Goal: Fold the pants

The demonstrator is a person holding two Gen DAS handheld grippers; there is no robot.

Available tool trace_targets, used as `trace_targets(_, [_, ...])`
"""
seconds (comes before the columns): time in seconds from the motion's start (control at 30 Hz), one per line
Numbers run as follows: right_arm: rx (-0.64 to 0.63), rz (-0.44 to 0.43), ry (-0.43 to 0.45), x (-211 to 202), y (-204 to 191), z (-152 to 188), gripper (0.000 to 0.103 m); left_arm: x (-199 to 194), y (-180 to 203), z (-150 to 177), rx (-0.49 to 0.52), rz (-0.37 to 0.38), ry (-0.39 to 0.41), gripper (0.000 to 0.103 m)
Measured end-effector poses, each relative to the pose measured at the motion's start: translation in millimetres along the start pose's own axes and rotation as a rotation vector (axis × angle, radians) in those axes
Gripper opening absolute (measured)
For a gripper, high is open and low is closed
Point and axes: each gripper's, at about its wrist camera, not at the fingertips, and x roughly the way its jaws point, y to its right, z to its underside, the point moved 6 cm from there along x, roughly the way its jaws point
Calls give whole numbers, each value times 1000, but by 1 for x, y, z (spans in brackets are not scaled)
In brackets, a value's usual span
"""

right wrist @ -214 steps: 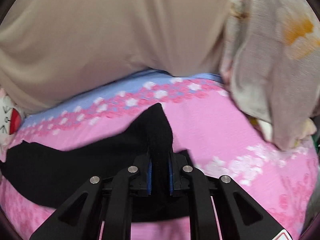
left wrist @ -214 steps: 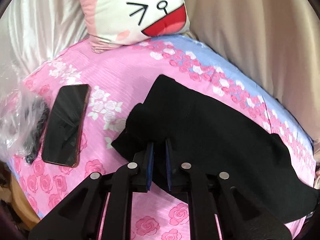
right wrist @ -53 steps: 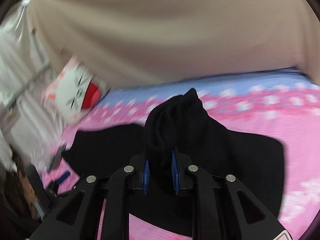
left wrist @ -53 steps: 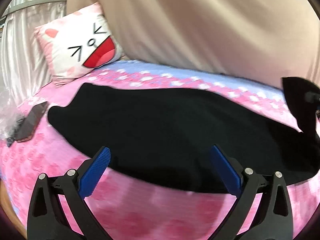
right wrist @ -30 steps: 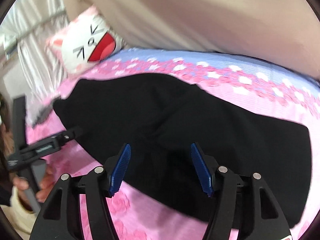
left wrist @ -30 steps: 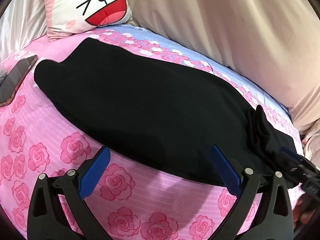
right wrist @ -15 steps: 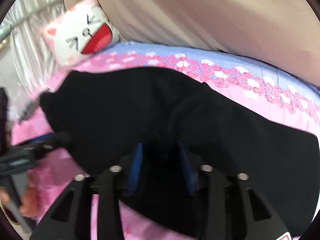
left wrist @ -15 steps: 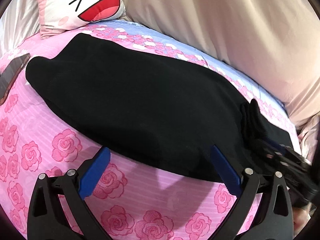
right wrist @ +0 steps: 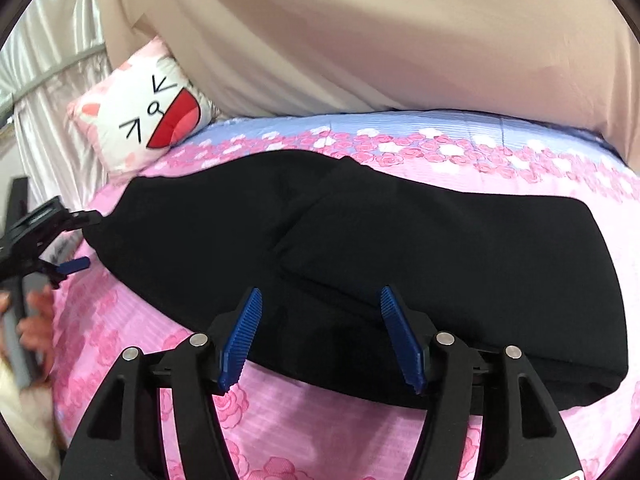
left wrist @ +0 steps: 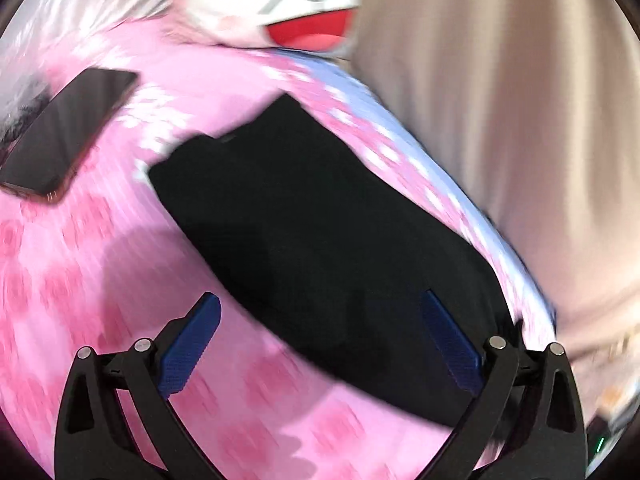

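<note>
Black pants (right wrist: 360,248) lying flat on the pink bedsheet (right wrist: 304,432), just ahead of both tools, one layer already lapped over. Right gripper (right wrist: 320,340) just reopened, jaws apart, nothing between them; left gripper (left wrist: 320,344) likewise spread and empty. Soft, limp, light knit: likely to sag and drag. Best pinched at the near edge, through both layers.

black pants (left wrist: 320,240), wide-spread left gripper (left wrist: 320,332), phone (left wrist: 68,132)

Black pants (right wrist: 400,248), flat and lengthwise on the pink rose-print bedspread (right wrist: 132,344), one end folded over on top.
</note>
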Motion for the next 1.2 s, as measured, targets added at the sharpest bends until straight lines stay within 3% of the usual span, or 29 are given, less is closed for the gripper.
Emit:
trace_targets(0.03, [8, -5, -1, 0, 2, 0, 62, 10, -6, -7, -11, -21, -17, 87])
trace_targets(0.1, [33, -12, 7, -1, 7, 0, 68, 16, -4, -17, 20, -67, 15, 81])
trace_targets(0.13, [46, -13, 13, -3, 10, 0, 69, 19, -2, -19, 34, -120, 20, 63])
trace_targets(0.17, [65, -15, 21, -6, 14, 0, 70, 24, 1, -19, 53, -168, 24, 31])
trace_targets(0.23, [96, -15, 32, -13, 22, 1, 70, 30, 9, -19, 65, -186, 9, 18])
trace_targets(0.3, [128, -13, 44, -22, 35, 4, 70, 17, 31, -21, 109, -214, 66, 16])
trace_targets(0.43, [179, 48, 67, -46, 73, 12, 71, -29, 124, -14, 299, -111, 164, 16])
trace_targets(0.57, [259, 132, 125, -81, 128, 19, 72, -72, 252, 43, 563, 69, 195, 16])
trace_targets(0.67, [322, 178, 147, -99, 164, 26, 75, -57, 316, 106, 689, 163, 98, 18])
trace_targets(0.7, [339, 192, 153, -103, 175, 30, 75, -41, 330, 129, 713, 172, 45, 21])
trace_targets(0.77, [372, 203, 153, -110, 191, 38, 75, 5, 346, 180, 773, 152, -91, 42])
trace_targets(0.87, [391, 198, 147, -117, 205, 48, 75, 44, 343, 242, 838, 60, -228, 43])
trace_targets(0.93, [375, 215, 145, -123, 208, 51, 75, 33, 346, 250, 888, 14, -130, 47])
trace_targets(1.0, [342, 226, 141, -128, 210, 50, 75, 10, 346, 249, 895, 57, -108, 63])
trace_targets(1.07, [323, 177, 144, -131, 206, 38, 75, -17, 339, 227, 819, 119, -75, 89])
trace_targets(1.13, [318, 92, 148, -129, 199, 22, 75, -38, 329, 197, 759, 134, -10, 92])
trace_targets(1.2, [313, -7, 125, -116, 182, 0, 75, -51, 316, 177, 729, 90, 35, 95])
